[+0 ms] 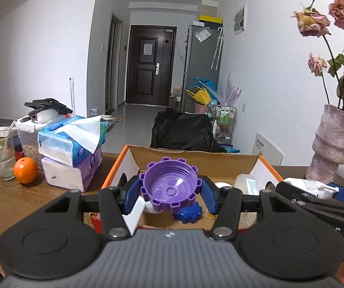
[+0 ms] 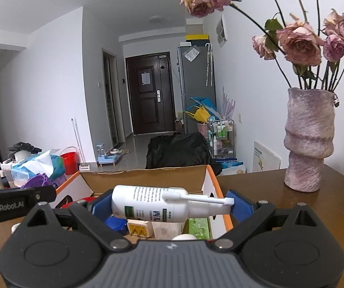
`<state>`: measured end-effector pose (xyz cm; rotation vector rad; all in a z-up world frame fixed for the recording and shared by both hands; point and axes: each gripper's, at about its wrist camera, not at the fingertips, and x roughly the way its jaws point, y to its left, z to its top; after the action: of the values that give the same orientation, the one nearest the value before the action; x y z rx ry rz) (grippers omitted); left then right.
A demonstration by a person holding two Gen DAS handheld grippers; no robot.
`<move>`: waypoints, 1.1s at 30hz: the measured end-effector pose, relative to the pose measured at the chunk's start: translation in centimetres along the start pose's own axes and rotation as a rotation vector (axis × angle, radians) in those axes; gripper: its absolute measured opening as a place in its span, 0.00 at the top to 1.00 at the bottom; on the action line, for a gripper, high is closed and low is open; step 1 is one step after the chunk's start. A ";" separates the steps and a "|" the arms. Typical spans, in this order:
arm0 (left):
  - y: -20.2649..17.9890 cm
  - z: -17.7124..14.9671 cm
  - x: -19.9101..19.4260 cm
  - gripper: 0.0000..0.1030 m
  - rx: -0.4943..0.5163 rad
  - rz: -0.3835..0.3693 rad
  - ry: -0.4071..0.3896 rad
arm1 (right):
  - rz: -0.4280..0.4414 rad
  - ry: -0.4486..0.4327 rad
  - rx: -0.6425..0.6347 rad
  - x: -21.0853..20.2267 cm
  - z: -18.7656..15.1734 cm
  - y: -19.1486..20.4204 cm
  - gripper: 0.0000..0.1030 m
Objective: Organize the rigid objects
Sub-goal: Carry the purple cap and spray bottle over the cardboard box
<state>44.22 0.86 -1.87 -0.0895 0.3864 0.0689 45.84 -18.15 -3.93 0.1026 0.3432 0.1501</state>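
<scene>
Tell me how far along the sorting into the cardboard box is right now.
Partly done. The cardboard box already holds a blue cap, a plug adapter and a green packet. In hand: the left gripper grips a purple lid and the right gripper a white spray bottle, both over the box. Left: releasing both inside.

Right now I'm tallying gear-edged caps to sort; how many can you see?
2: the purple cap held in the left gripper above the box, the blue cap lying inside below. Others may be hidden.
</scene>
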 end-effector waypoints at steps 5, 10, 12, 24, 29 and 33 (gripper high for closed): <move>-0.2 0.4 1.9 0.46 -0.005 0.006 0.006 | 0.009 0.006 -0.007 1.8 0.3 0.4 0.06; -0.4 0.7 3.6 0.46 -0.004 0.017 0.010 | 0.012 0.003 -0.010 3.4 0.6 0.7 0.06; -0.3 0.9 4.3 0.46 -0.007 0.018 0.014 | 0.016 0.001 -0.010 3.9 0.8 0.8 0.06; 0.2 1.6 7.9 0.46 -0.018 0.016 0.046 | 0.008 0.014 -0.019 7.6 1.1 0.8 0.06; 0.4 1.7 8.9 0.46 -0.010 0.018 0.056 | 0.004 0.019 -0.022 8.8 1.0 0.7 0.06; 0.7 1.8 9.3 0.46 -0.006 0.017 0.061 | 0.003 0.022 -0.030 9.5 1.0 0.7 0.06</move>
<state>53.40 2.19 -3.82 -0.0940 0.4478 0.0847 54.91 -15.99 -6.01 0.0720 0.3629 0.1599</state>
